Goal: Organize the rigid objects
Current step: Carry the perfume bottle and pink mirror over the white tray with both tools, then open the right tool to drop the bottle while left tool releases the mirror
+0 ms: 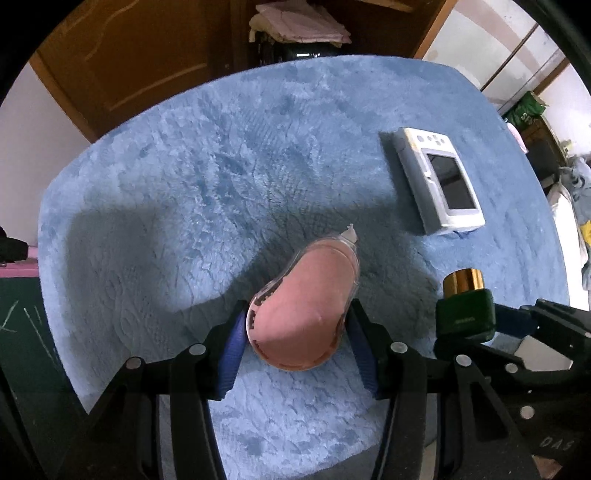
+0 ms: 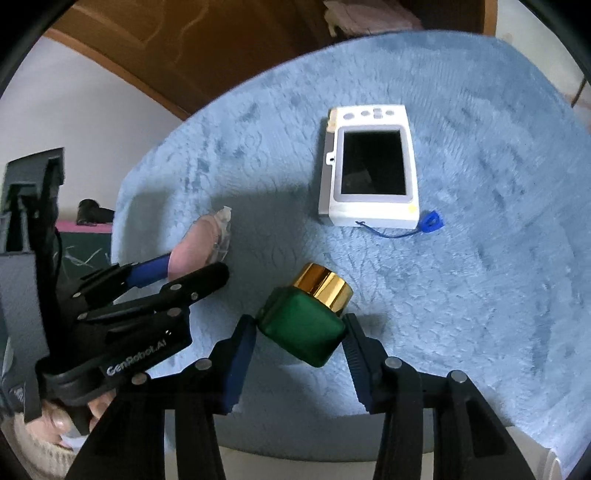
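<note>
A pink correction-tape dispenser (image 1: 303, 314) with a clear shell and white tip sits between the blue pads of my left gripper (image 1: 295, 328), which is shut on it above the blue fleece mat (image 1: 221, 166). My right gripper (image 2: 301, 328) is shut on a green square jar (image 2: 303, 328) with a gold lid, tilted to the right. The same jar (image 1: 465, 314) appears at the right of the left wrist view. In the right wrist view the left gripper (image 2: 192, 266) holds the pink dispenser (image 2: 195, 247) at the left.
A white handheld device (image 2: 371, 166) with a dark screen and a blue strap tag (image 2: 432, 221) lies flat on the mat; it also shows as the white device (image 1: 439, 184). A wooden door (image 1: 129, 55) and folded cloth (image 1: 303, 26) stand beyond the mat's far edge.
</note>
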Motion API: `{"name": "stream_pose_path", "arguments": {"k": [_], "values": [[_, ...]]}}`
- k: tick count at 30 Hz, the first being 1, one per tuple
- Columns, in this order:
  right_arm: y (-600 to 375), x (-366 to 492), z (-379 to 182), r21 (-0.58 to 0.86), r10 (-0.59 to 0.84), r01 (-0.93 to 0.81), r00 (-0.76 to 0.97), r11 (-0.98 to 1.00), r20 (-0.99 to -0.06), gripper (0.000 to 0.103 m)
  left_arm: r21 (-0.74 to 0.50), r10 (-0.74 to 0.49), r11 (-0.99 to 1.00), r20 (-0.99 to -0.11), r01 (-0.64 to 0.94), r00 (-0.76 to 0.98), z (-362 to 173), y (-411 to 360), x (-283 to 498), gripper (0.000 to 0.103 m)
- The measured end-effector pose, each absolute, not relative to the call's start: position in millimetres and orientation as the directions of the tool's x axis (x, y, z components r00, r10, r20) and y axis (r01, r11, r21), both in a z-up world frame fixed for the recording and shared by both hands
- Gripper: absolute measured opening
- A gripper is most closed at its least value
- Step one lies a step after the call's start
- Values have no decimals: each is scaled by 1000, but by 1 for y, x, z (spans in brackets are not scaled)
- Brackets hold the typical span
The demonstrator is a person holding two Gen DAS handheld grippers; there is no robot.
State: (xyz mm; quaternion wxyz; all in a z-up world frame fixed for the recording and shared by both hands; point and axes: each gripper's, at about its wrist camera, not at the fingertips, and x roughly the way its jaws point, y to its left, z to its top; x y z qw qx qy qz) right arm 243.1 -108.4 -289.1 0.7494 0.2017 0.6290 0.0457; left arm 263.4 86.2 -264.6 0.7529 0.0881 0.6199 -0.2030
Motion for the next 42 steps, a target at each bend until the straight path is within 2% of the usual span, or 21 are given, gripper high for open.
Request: {"name": "stream_pose_path", "arguments": {"k": [6,14,21,28,34,42], "values": [[-123,216,-268,401,354,139,276,905,-894,48,-141,-245,899,-947,415,209,-228,91,233,55],[-145,157,-203,494,444,24,401,869,-801,48,-193,-339,894,-881,403,330,-132,88,169,55],[-155,90,-148,452,446,-102,454,886,-772,48,-216,-375,891,-846,400,379,-90,64,99,55],[-163,23,-139,292,349,-192,475,937,-808,48,-226,-337,923,-868,313,366,-112,55,61,55],[-158,-9,-170,179,266,-238,413,955,-871,48,-176,-260,947,-910,268,323,-151,42,42,55],[-149,-32,-220,140,225,-294,279,945,-934,48,-126,-190,965,-942,231,278,-193,25,26,56]]}}
